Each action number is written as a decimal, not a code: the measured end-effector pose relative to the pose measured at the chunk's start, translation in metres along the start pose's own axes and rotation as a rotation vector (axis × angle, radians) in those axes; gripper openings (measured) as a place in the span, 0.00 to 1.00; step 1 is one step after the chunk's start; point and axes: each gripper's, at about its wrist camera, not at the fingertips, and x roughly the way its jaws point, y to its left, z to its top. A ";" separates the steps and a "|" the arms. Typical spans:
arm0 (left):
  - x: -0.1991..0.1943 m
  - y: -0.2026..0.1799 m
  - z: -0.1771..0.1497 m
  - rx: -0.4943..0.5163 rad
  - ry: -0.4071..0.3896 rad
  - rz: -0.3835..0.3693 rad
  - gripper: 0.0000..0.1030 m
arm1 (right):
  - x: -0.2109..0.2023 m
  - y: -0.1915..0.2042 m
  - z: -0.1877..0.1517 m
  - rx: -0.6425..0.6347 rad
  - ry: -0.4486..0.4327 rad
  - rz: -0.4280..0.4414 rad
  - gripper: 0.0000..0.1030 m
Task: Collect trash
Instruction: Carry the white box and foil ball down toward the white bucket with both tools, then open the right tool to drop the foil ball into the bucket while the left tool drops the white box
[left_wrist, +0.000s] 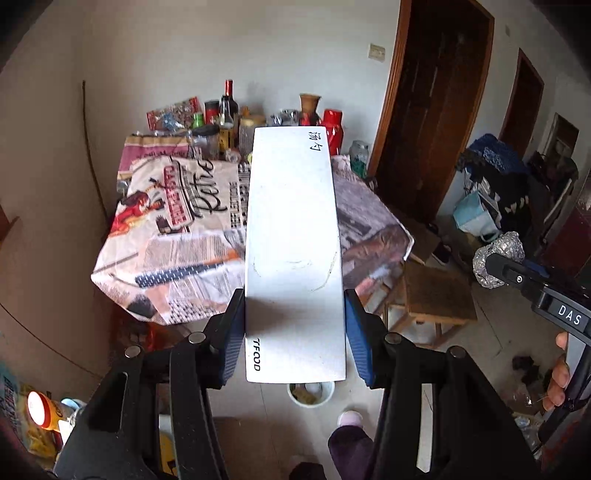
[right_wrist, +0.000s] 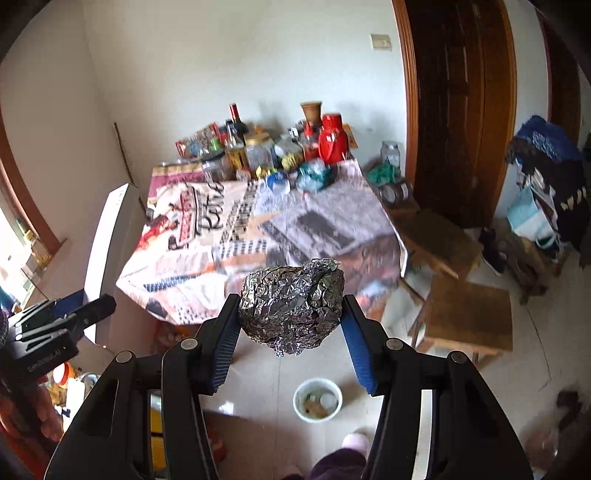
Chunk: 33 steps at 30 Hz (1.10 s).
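Note:
My left gripper (left_wrist: 294, 295) is shut on a long white box (left_wrist: 293, 236) with "TFOOD" printed on it, held level in the air in front of the table. The box also shows at the left of the right wrist view (right_wrist: 110, 236). My right gripper (right_wrist: 290, 299) is shut on a crumpled ball of aluminium foil (right_wrist: 291, 304), held in the air; the foil ball also shows in the left wrist view (left_wrist: 496, 258). A small white bin (right_wrist: 317, 399) with scraps inside stands on the floor below both grippers, partly hidden under the box in the left wrist view (left_wrist: 311, 395).
A table with a newspaper-print cloth (right_wrist: 258, 236) stands ahead, its far end crowded with bottles and jars (right_wrist: 273, 147). Low wooden stools (right_wrist: 465, 314) stand at the right, by a dark wooden door (right_wrist: 458, 110). The person's slippered foot (right_wrist: 354, 443) is near the bin.

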 end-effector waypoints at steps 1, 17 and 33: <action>0.004 -0.002 -0.005 -0.002 0.015 -0.007 0.49 | 0.000 0.000 -0.005 0.003 0.008 -0.001 0.49; 0.159 -0.041 -0.117 -0.076 0.326 -0.039 0.49 | 0.121 -0.048 -0.087 -0.028 0.285 0.029 0.49; 0.336 -0.020 -0.271 -0.181 0.564 0.034 0.49 | 0.311 -0.067 -0.198 -0.110 0.488 0.109 0.49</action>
